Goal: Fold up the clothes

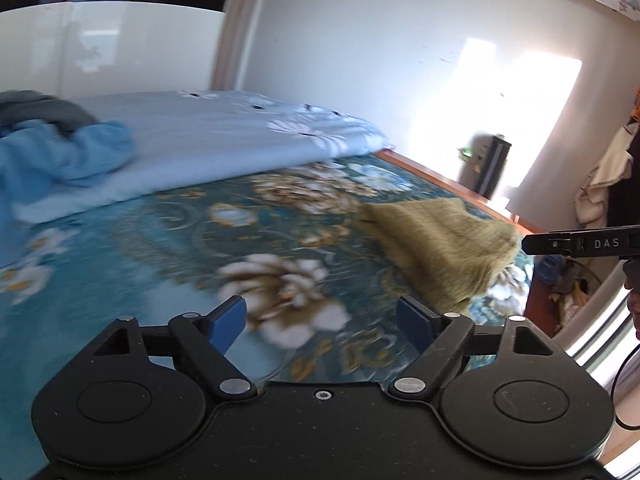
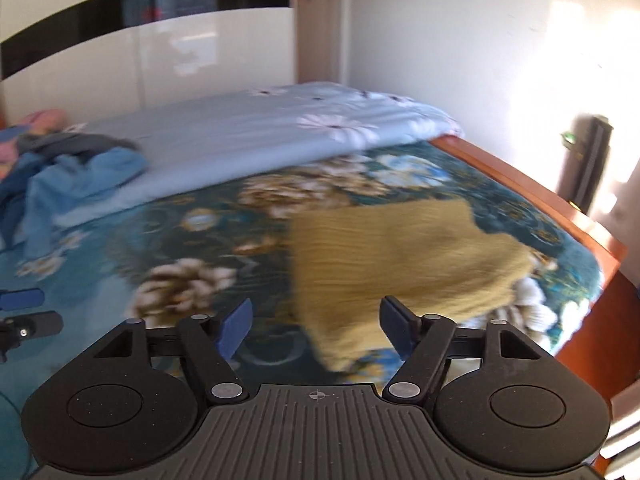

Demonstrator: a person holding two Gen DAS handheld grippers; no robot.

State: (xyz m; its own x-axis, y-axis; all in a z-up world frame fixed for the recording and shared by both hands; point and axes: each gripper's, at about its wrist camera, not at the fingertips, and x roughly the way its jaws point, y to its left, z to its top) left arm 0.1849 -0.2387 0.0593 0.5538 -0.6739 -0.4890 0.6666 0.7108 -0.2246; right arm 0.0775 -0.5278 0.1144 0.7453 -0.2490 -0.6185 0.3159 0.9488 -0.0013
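A tan knitted garment (image 2: 404,256) lies folded flat on the teal flowered bedspread (image 2: 192,248), near the bed's right edge; it also shows in the left wrist view (image 1: 444,244). My right gripper (image 2: 316,328) is open and empty, hovering just in front of the garment's near edge. My left gripper (image 1: 320,324) is open and empty above the bedspread (image 1: 160,264), to the left of the garment. A finger of the right gripper (image 1: 580,245) pokes in at the right of the left wrist view. A crumpled pile of blue and grey clothes (image 2: 68,176) lies at the far left, also in the left wrist view (image 1: 56,148).
A folded light-blue flowered quilt (image 2: 288,132) lies across the far half of the bed. The bed's wooden frame (image 2: 540,196) runs along the right. A dark upright device (image 2: 588,160) stands by the sunlit wall. A white glossy wardrobe (image 2: 140,64) stands behind.
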